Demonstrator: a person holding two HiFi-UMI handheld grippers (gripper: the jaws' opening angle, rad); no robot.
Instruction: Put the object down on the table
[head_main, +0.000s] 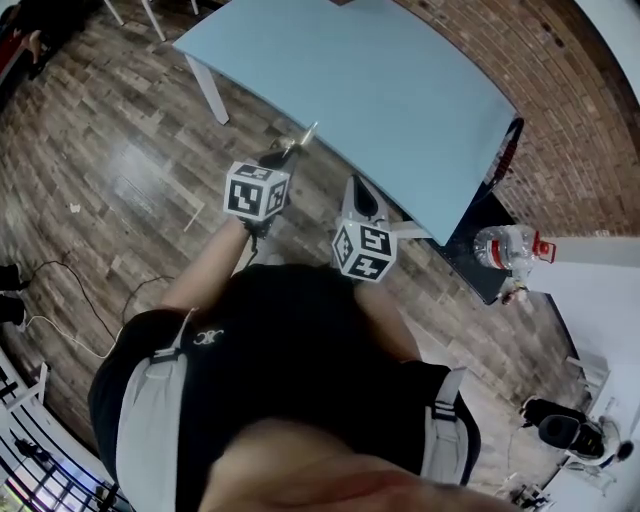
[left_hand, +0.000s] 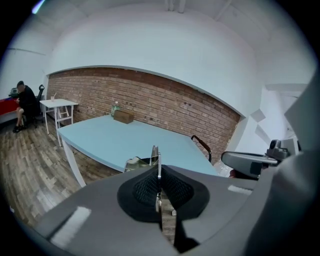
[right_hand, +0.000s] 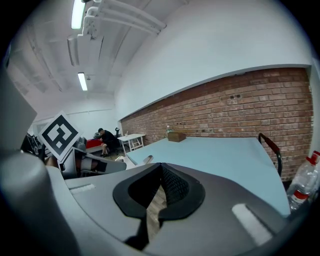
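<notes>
My left gripper (head_main: 274, 158) is shut on a thin metal utensil (head_main: 301, 137), which sticks out past the jaws toward the near edge of the light blue table (head_main: 400, 90). In the left gripper view the utensil (left_hand: 155, 156) stands edge-on between the pressed pads of the left gripper (left_hand: 158, 169), with the table (left_hand: 115, 137) just beyond and lower. The gripper hangs over the wood floor, short of the tabletop. My right gripper (head_main: 358, 192) is beside it to the right. In the right gripper view the right gripper (right_hand: 161, 167) has its jaws closed together with nothing between them.
A plastic water bottle (head_main: 510, 245) stands on a dark stand right of the table, by a black chair (head_main: 503, 160). A brown box (left_hand: 123, 116) sits at the table's far end near the brick wall. A small white table (left_hand: 59, 104) and a seated person (left_hand: 25, 102) are far off.
</notes>
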